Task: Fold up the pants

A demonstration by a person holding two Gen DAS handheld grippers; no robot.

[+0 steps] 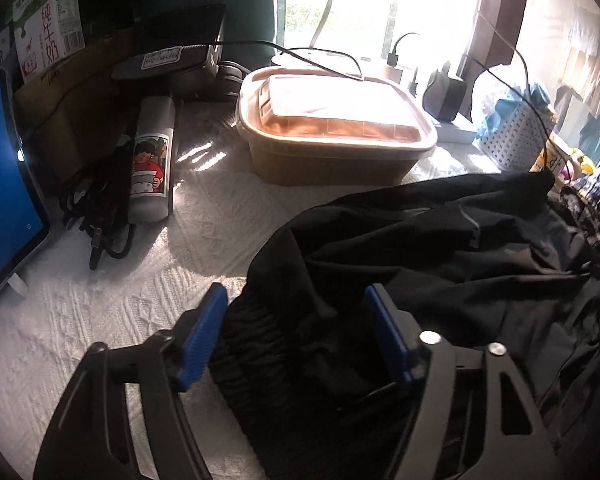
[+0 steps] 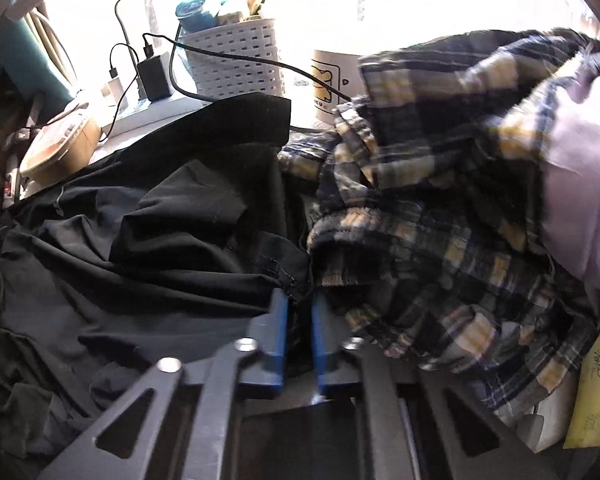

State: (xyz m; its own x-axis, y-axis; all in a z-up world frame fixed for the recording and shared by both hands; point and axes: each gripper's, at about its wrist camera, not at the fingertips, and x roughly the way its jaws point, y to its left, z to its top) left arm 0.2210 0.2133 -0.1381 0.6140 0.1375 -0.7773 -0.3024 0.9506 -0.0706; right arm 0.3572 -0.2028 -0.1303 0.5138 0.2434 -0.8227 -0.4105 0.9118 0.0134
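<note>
Right gripper point(image 2: 300, 312) pinched nearly closed on the black pants point(image 2: 140, 240); left gripper point(image 1: 296, 316) half-open, elastic waistband point(image 1: 252, 344) between its blue pads, grip unclear. Lidded takeaway box point(image 1: 332, 128) behind.

Black pants point(image 1: 440, 248); navy-yellow plaid garment point(image 2: 440, 216) (blue gripper pads point(image 1: 202, 336)).

Both wrist views angled steeply down, close over the table, sharing black pants point(image 1: 440, 248), brown container point(image 2: 56, 152).
</note>
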